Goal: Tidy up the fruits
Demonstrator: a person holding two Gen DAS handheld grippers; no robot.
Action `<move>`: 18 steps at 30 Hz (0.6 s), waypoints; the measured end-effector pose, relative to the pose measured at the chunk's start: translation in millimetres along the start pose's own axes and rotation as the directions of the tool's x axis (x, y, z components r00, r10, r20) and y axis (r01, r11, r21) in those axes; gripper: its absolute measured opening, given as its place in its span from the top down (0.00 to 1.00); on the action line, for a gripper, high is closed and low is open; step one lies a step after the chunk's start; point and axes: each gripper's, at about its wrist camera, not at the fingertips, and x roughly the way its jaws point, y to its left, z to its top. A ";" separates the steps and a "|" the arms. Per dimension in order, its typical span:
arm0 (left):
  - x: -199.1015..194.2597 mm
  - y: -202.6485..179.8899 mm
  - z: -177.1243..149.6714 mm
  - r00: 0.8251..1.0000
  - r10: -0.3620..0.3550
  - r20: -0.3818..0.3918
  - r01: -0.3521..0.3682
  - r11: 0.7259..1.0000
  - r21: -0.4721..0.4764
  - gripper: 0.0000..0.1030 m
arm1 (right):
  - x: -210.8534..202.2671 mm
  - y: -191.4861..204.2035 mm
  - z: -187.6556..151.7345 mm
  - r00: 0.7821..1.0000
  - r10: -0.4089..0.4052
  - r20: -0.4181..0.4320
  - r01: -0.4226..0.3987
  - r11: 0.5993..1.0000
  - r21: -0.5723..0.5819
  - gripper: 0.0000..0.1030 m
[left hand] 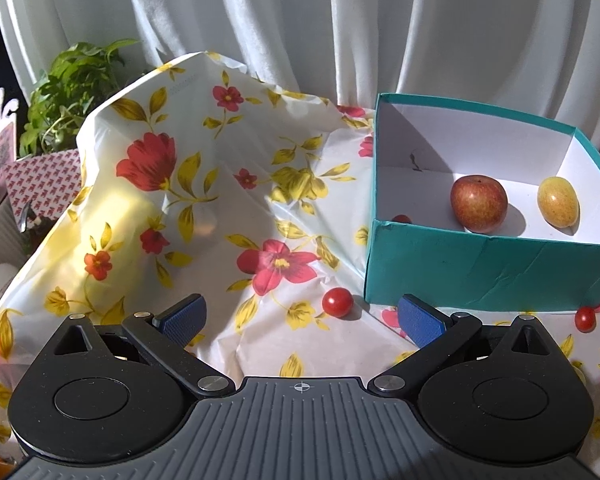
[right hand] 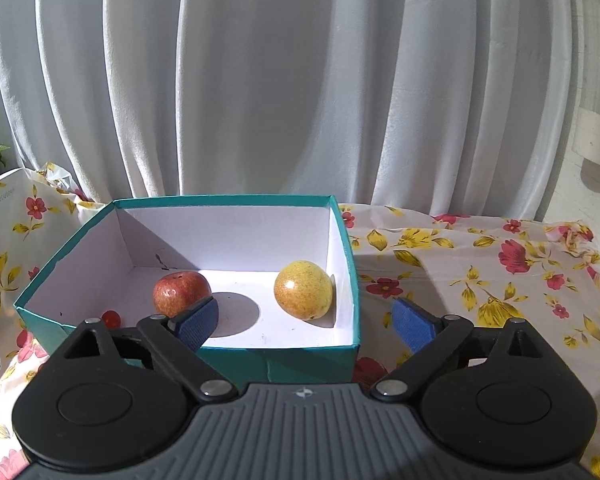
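Left wrist view puts the left gripper [left hand: 300, 320] low in the frame, jaws spread wide and holding nothing, aimed at a cherry tomato [left hand: 337, 302] lying on the flowered tablecloth [left hand: 204, 208] just ahead of the pads and near the front left corner of the teal box [left hand: 480, 268]. The likely trouble is the crumpled, slippery cloth: a small round tomato could roll away when a pad nudges it, or be crushed by a hard squeeze. A second tomato [left hand: 585, 319] sits at the right edge of the frame, easy to miss. Inside the box lie an apple [left hand: 478, 204], a yellow fruit [left hand: 558, 206] and another tomato [left hand: 401, 219] in the near corner. The right gripper [right hand: 306, 322] hovers level at the box's near wall, jaws released and empty.
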 end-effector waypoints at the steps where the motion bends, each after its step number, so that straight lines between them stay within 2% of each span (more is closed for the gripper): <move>1: 0.6 -0.8 0.3 1.000 -0.003 -0.003 0.003 1.000 0.004 0.00 | -1.5 -3.5 -1.1 1.000 -0.012 0.012 0.012 1.000 0.008 0.07; 6: 6.0 -3.3 -1.3 1.000 0.004 -0.018 -0.004 1.000 0.017 0.00 | -2.6 -24.6 -7.6 0.997 -0.083 0.006 0.083 0.995 0.054 0.05; 12: 11.3 -4.0 -2.4 0.999 0.004 -0.032 -0.003 0.999 0.034 0.00 | -1.9 -41.3 -15.9 0.987 -0.161 -0.005 0.161 0.985 0.058 0.05; 18: 11.7 3.2 -5.2 0.999 -0.009 -0.030 0.010 1.000 0.019 0.00 | 6.6 -68.2 -26.4 0.948 -0.313 0.050 0.308 0.947 0.092 0.03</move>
